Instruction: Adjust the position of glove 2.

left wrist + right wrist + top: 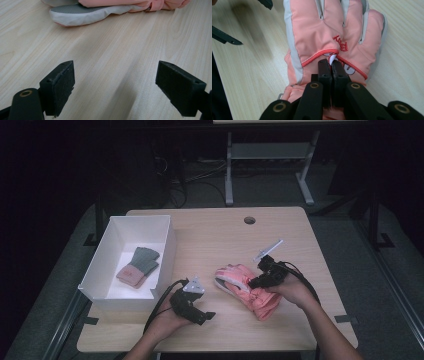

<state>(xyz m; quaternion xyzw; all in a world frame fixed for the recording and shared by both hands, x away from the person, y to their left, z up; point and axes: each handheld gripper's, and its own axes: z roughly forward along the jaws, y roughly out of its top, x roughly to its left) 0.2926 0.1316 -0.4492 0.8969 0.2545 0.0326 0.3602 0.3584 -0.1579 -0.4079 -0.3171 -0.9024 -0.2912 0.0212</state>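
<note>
The puffy pink glove point(329, 32) lay flat on the pale wooden table point(210, 240), right of the white box point(107, 252). The right gripper point(331, 62) had its jaws pinched tight on the glove's back — on a small white loop. The left gripper point(115, 85) sat between box and glove, jaws wide apart. One knitted grey-and-pink glove point(139, 266) lay inside the box.

Pink glove point(329, 30) w/ grey trim, red lettering; white box point(115, 245).
</note>
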